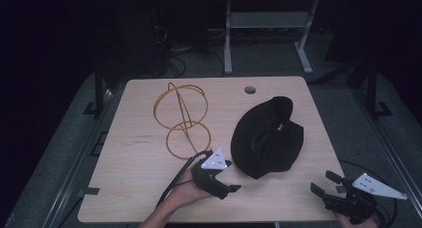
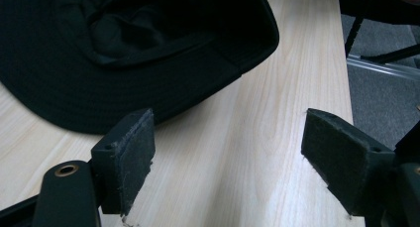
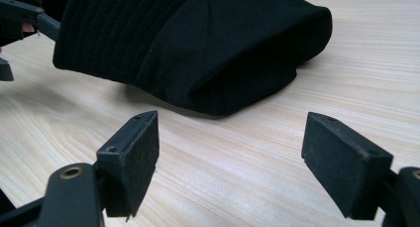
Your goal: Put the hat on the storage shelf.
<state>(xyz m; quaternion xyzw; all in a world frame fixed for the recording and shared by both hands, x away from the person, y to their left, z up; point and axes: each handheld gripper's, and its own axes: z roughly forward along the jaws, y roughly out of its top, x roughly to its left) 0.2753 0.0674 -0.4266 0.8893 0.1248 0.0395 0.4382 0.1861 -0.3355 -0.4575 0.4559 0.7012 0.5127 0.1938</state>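
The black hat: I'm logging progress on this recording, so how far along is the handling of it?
Nothing looks done yet. The black hat lies crown-down on the table, ungripped. In hand: the left hand-held gripper sits open just short of its brim, and the right hand-held gripper waits open near the table's right corner. The yellow wire hoops lie untouched. Gripping the hat and whatever follows are left.

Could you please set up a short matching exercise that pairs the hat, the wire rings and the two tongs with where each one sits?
Things:
1. black hat
2. yellow wire rings
3. left tongs
4. right tongs

Places:
A. open, at the table's near right corner
B. lying on the table's right half
C. lying on the table's left half, far side
D. open, just near-left of the hat

Pairs: 1-B, 2-C, 3-D, 4-A
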